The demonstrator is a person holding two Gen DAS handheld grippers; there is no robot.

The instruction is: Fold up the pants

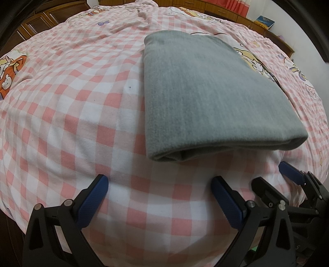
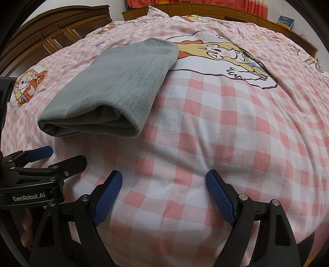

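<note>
The grey pants (image 1: 205, 94) lie folded into a thick rectangle on the pink checked bedspread (image 1: 72, 115), with the layered fold edge facing me. My left gripper (image 1: 160, 180) stands open in front of that near edge, nothing between its blue pads. In the right wrist view the folded pants (image 2: 115, 88) lie up and to the left, and my right gripper (image 2: 164, 176) is open over bare bedspread (image 2: 216, 127), apart from the cloth. Each gripper also shows in the other's view: the right gripper (image 1: 287, 174) at lower right, the left gripper (image 2: 47, 154) at lower left.
The bedspread carries cartoon prints (image 2: 222, 55) beyond the pants. A dark wooden wardrobe (image 2: 51, 35) stands at the far left and a low wooden cabinet (image 2: 205, 10) runs along the back wall. A hand (image 2: 25, 228) shows at the lower left.
</note>
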